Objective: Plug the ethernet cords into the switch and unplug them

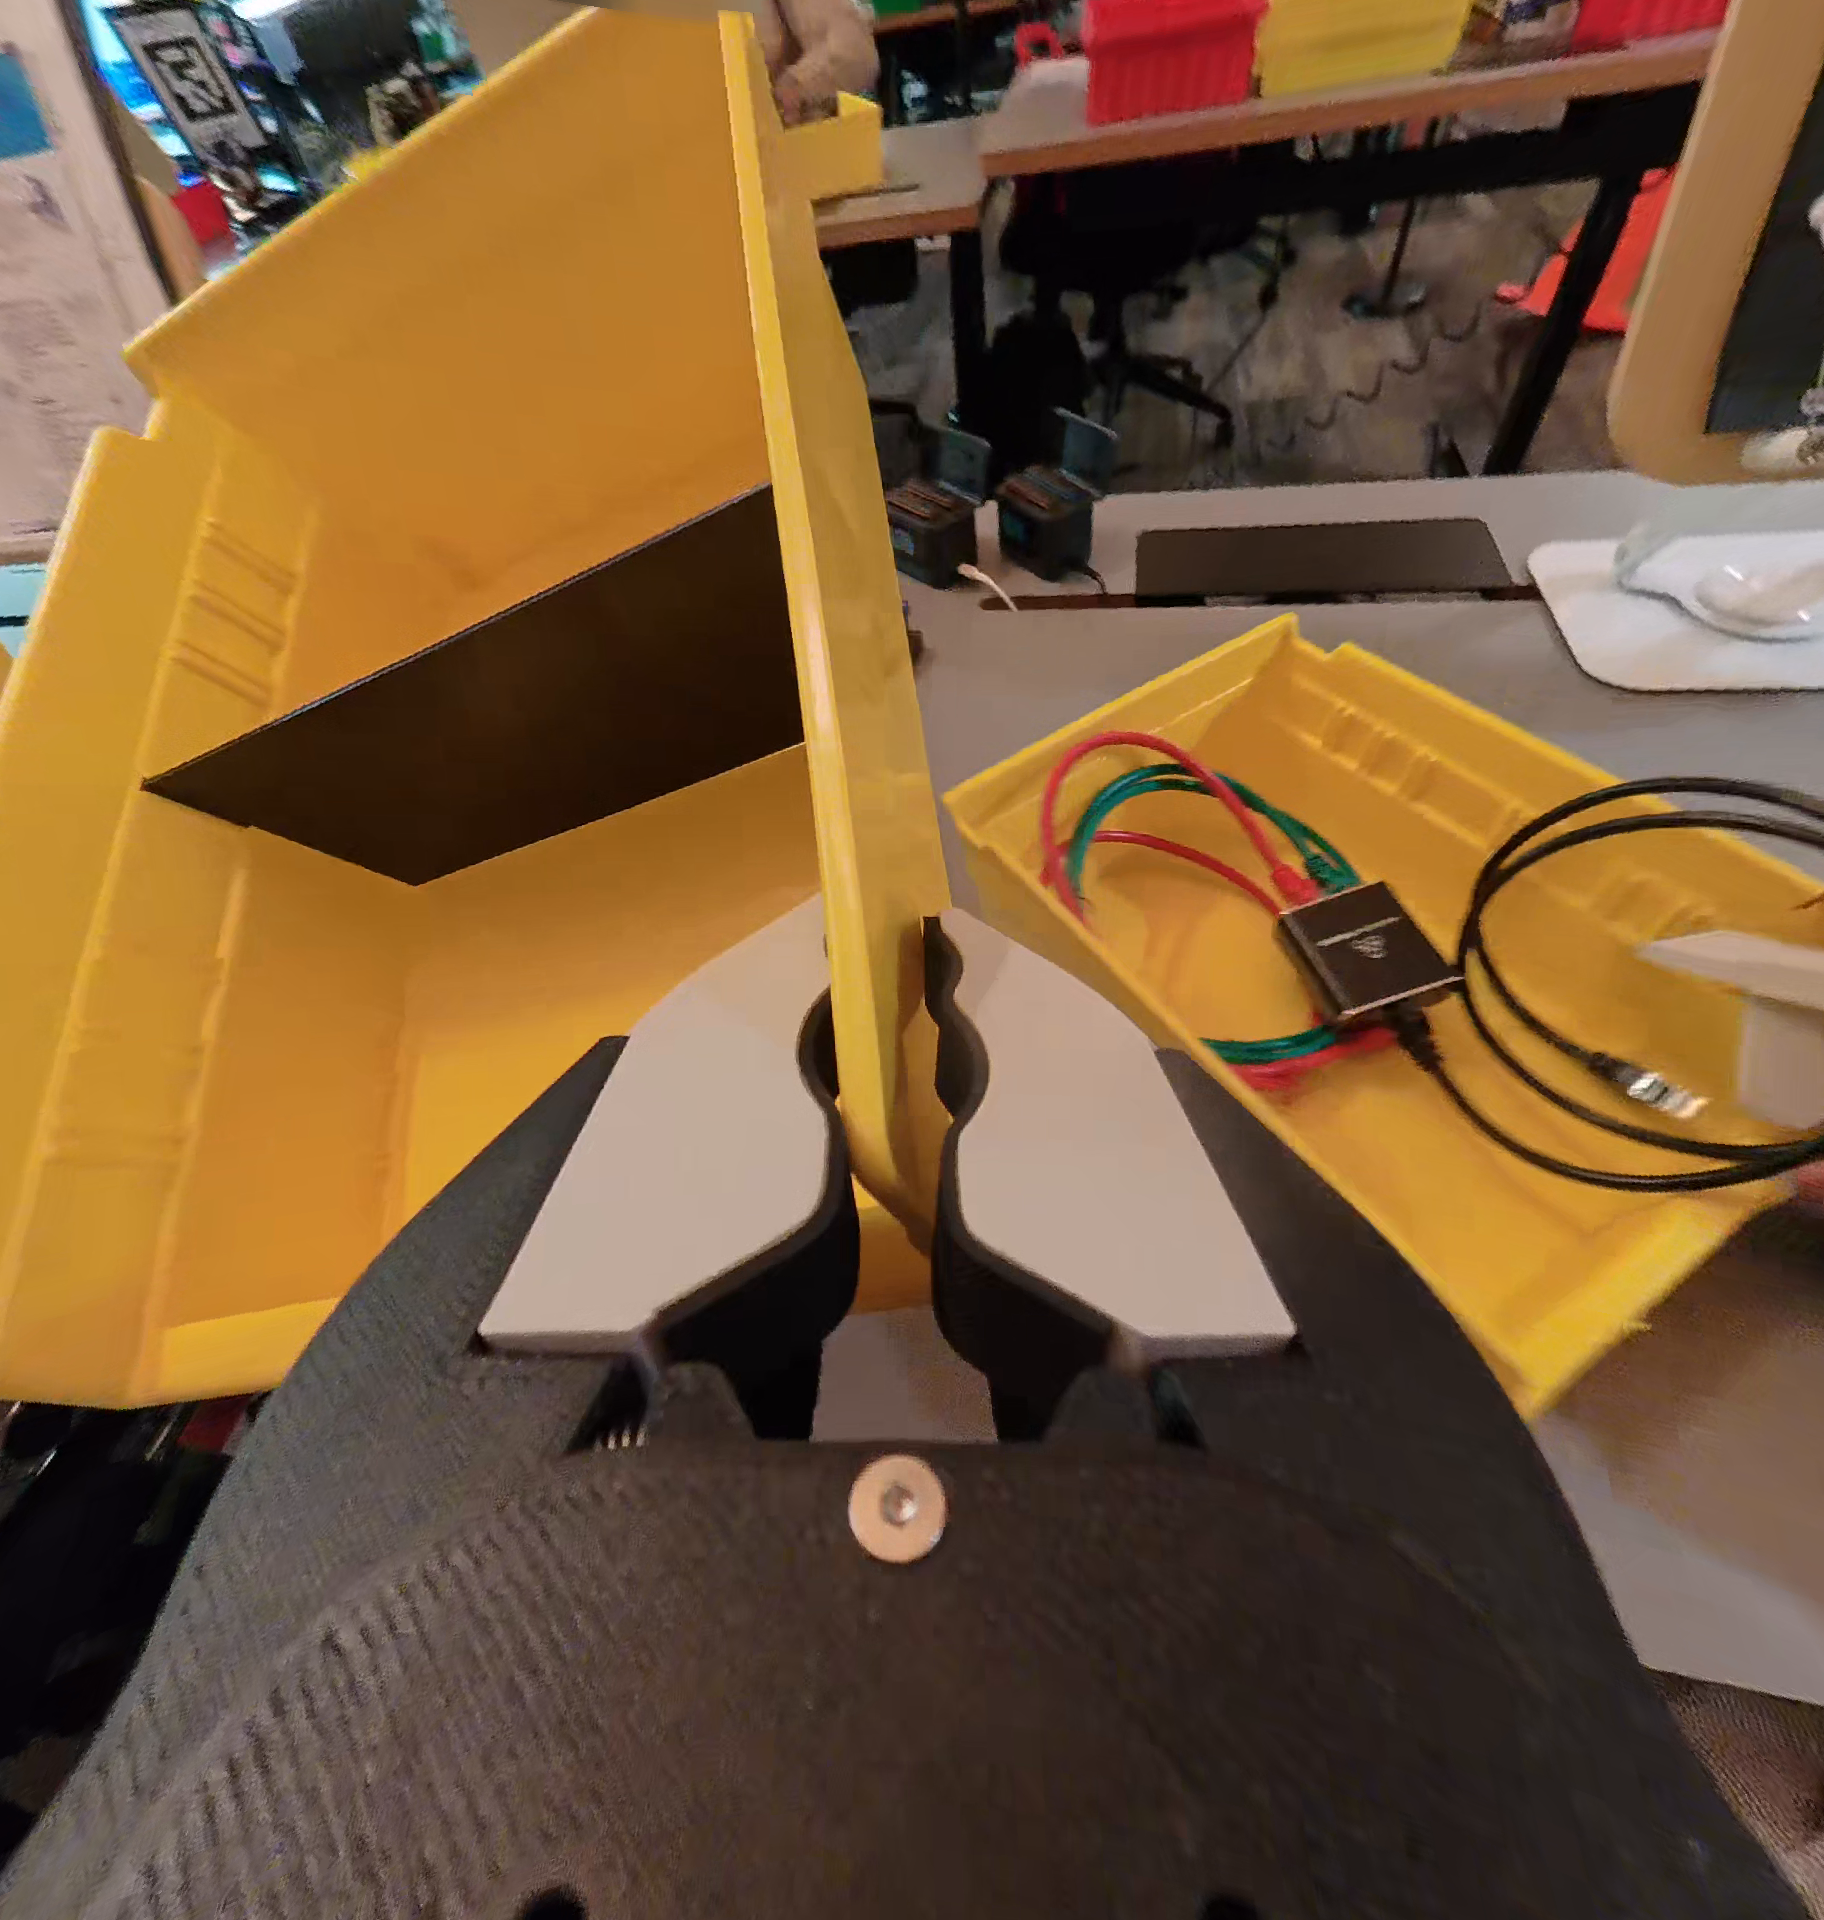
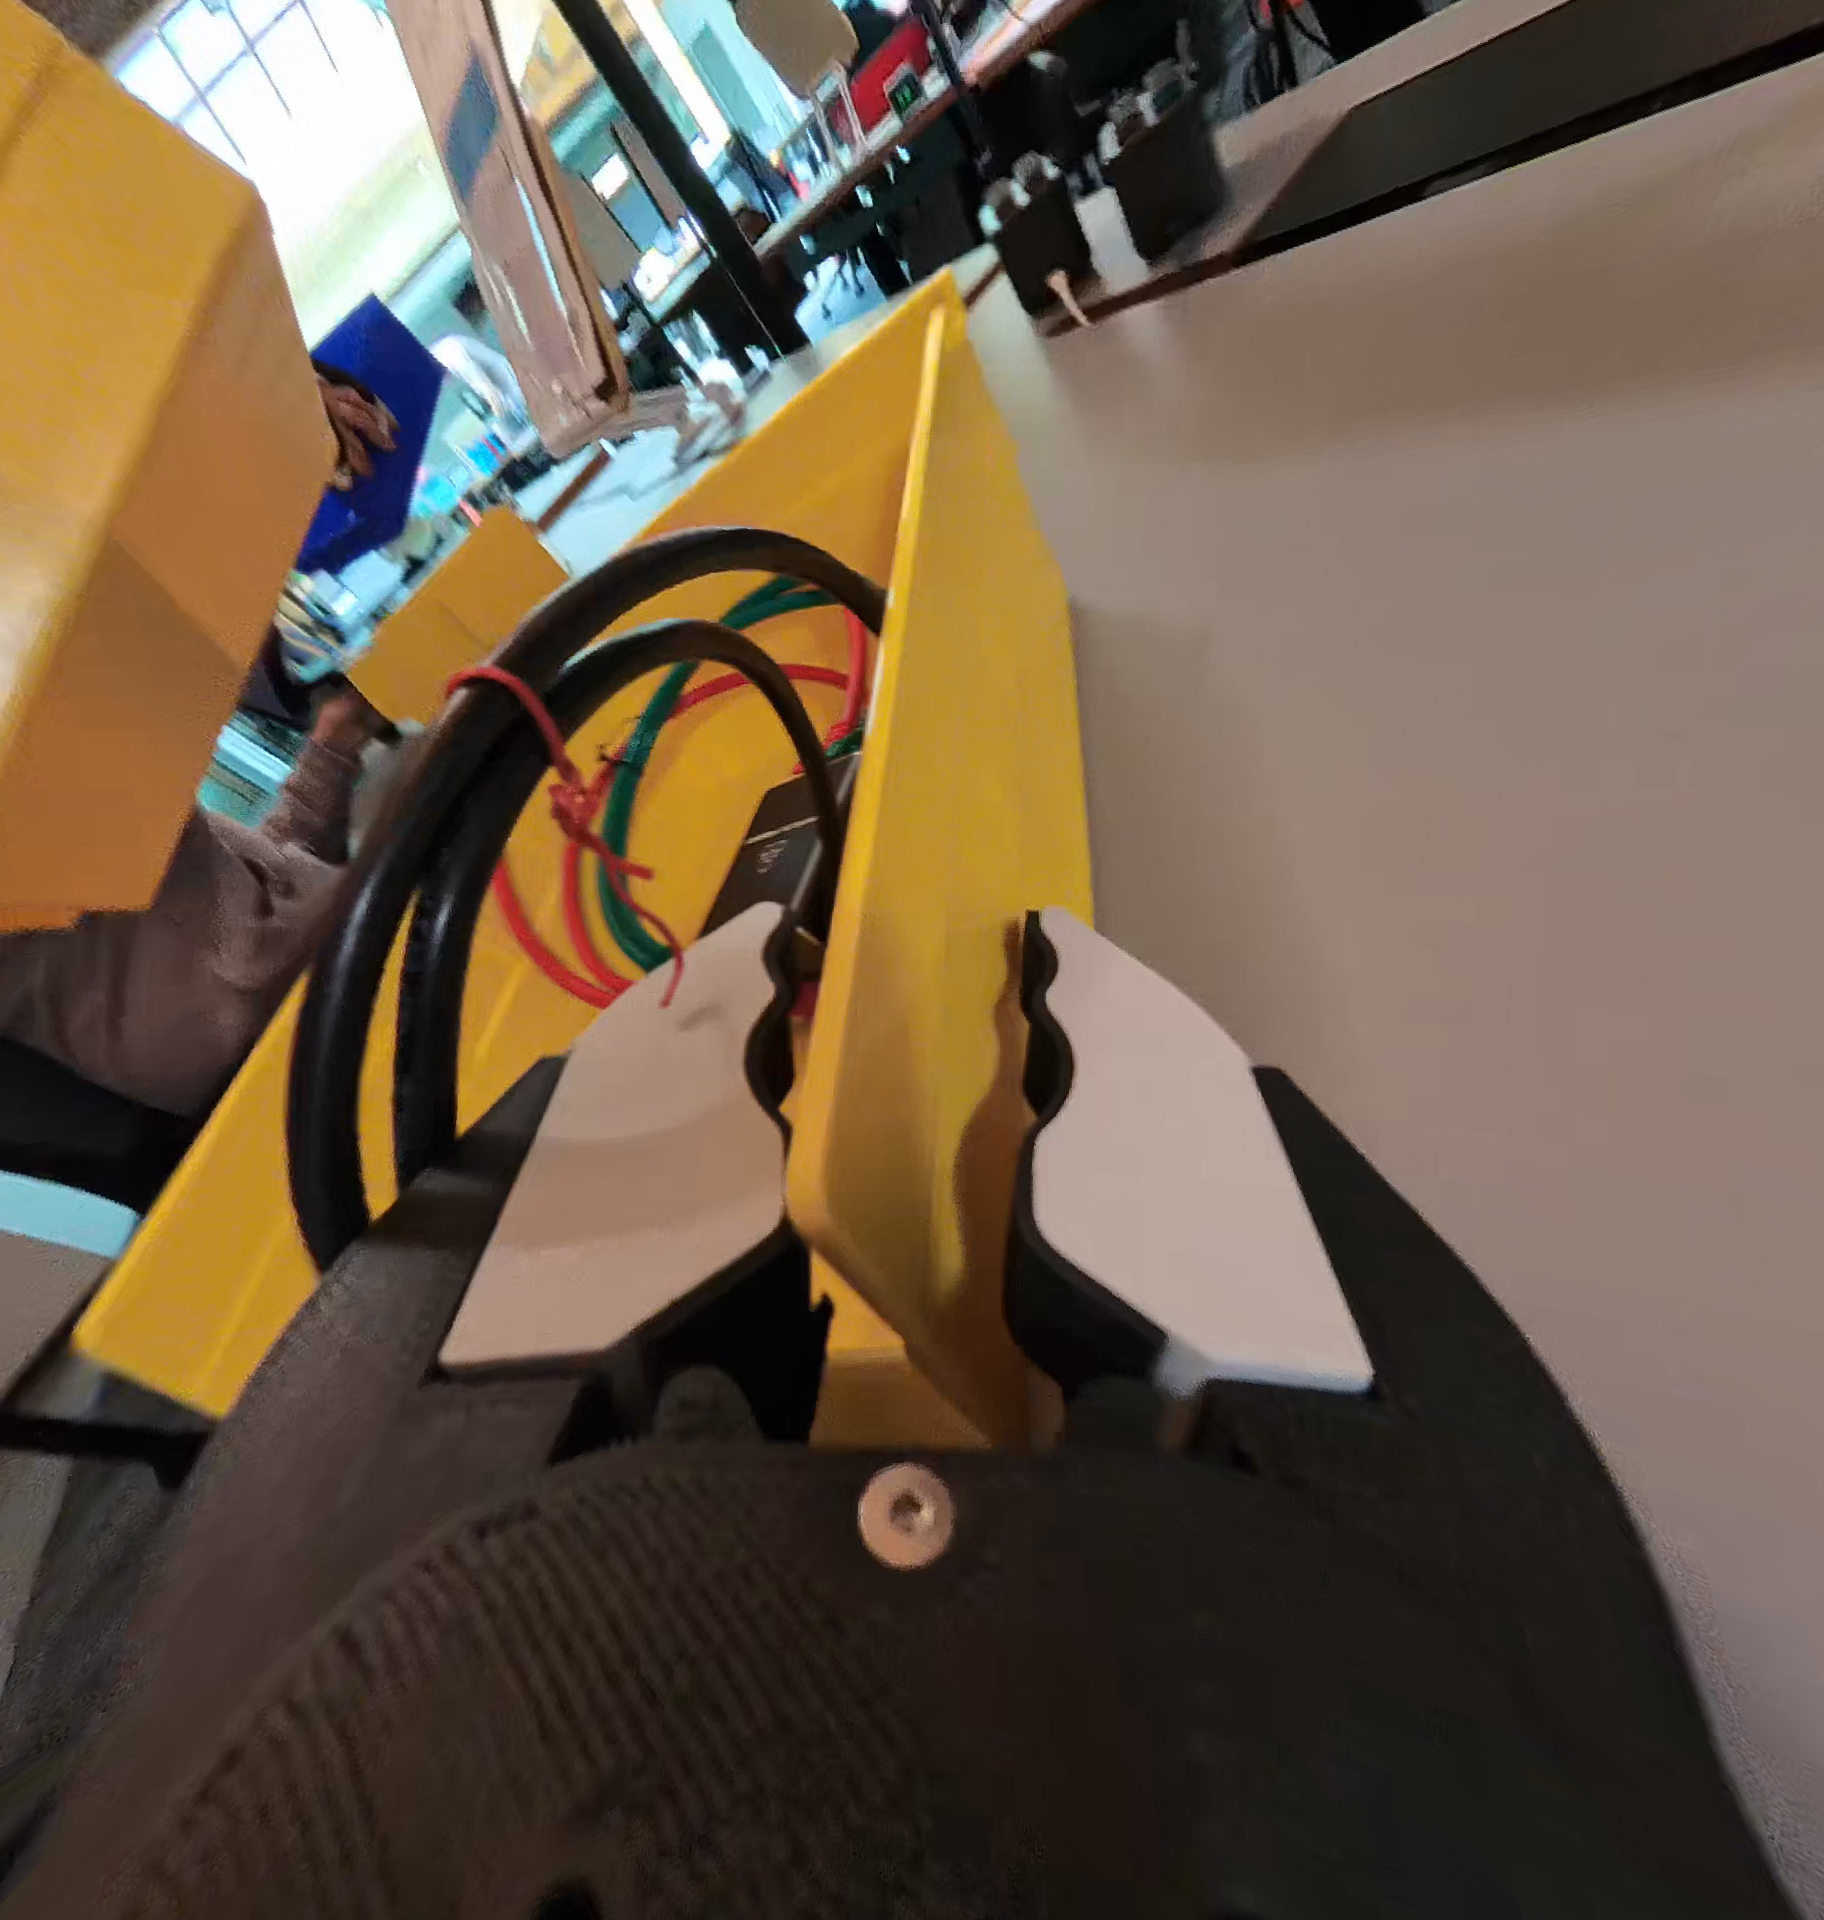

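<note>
A small black switch [image 1: 1365, 961] lies in a low yellow bin [image 1: 1459, 1226] on the table, at the right of the left wrist view. Red cords [image 1: 1147, 743] and green cords [image 1: 1157, 779] loop from it, with plugs at its far side. A coiled black cable [image 1: 1510, 1039] lies beside it. My left gripper [image 1: 882, 925] is shut on the side wall of a large yellow bin [image 1: 420, 416] that has a black divider. My right gripper [image 2: 903, 920] is shut on the low bin's wall [image 2: 949, 727]. The switch [image 2: 783, 842] and black cable [image 2: 368, 935] are just past it.
The grey table [image 1: 1718, 1507] also holds a black pad [image 1: 1313, 556], a white mat with a mouse [image 1: 1718, 634], a monitor [image 1: 1739, 260] and black chargers [image 1: 1043, 520]. A person's sleeve [image 2: 160, 956] is at the left. The large bin [image 2: 87, 520] looms at the upper left.
</note>
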`<action>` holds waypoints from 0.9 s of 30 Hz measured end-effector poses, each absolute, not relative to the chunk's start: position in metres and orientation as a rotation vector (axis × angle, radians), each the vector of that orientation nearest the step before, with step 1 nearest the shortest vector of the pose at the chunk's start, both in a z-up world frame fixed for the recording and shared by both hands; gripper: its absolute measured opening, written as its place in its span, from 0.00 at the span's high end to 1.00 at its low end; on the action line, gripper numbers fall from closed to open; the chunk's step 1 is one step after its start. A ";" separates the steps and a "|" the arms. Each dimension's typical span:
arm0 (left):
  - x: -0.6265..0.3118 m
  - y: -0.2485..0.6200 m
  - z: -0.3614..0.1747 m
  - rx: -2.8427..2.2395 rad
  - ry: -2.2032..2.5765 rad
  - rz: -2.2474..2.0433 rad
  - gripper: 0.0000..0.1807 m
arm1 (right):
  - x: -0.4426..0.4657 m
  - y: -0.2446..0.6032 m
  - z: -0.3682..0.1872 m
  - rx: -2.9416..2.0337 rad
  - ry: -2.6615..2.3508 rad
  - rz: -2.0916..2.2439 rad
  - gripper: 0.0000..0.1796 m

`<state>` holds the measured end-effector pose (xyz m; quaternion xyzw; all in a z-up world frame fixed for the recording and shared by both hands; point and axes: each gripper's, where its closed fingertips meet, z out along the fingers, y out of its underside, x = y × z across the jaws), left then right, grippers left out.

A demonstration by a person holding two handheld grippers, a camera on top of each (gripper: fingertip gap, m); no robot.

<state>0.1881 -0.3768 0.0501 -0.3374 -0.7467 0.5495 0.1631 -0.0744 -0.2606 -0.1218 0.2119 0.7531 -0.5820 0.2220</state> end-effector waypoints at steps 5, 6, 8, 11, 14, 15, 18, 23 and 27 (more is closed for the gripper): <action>0.210 -0.390 0.048 -0.872 -2.126 1.594 0.95 | -0.008 -0.317 -0.122 0.494 2.113 -1.576 0.70; 0.214 -0.392 0.046 -0.859 -2.132 1.580 0.95 | 0.007 -0.325 -0.122 0.433 2.130 -1.554 0.69; 0.222 -0.395 0.042 -0.839 -2.152 1.543 0.95 | 0.036 -0.339 -0.123 0.298 2.162 -1.502 0.65; 0.230 -0.399 0.037 -0.810 -2.169 1.518 0.95 | 0.072 -0.350 -0.122 0.123 2.186 -1.408 0.60; 0.234 -0.400 0.038 -0.797 -2.167 1.525 0.95 | 0.091 -0.360 -0.121 0.053 2.171 -1.357 0.58; 0.234 -0.400 0.040 -0.798 -2.162 1.531 0.95 | 0.096 -0.364 -0.121 0.051 2.160 -1.349 0.57; 0.231 -0.397 0.047 -0.817 -2.130 1.551 0.95 | 0.108 -0.372 -0.119 -0.007 2.139 -1.310 0.54; 0.224 -0.386 0.061 -0.844 -2.038 1.545 0.95 | 0.107 -0.347 -0.111 -0.174 2.108 -1.229 0.56; 0.212 -0.373 0.076 -0.910 -1.959 1.586 0.95 | 0.061 -0.292 -0.093 -0.290 2.105 -1.313 0.63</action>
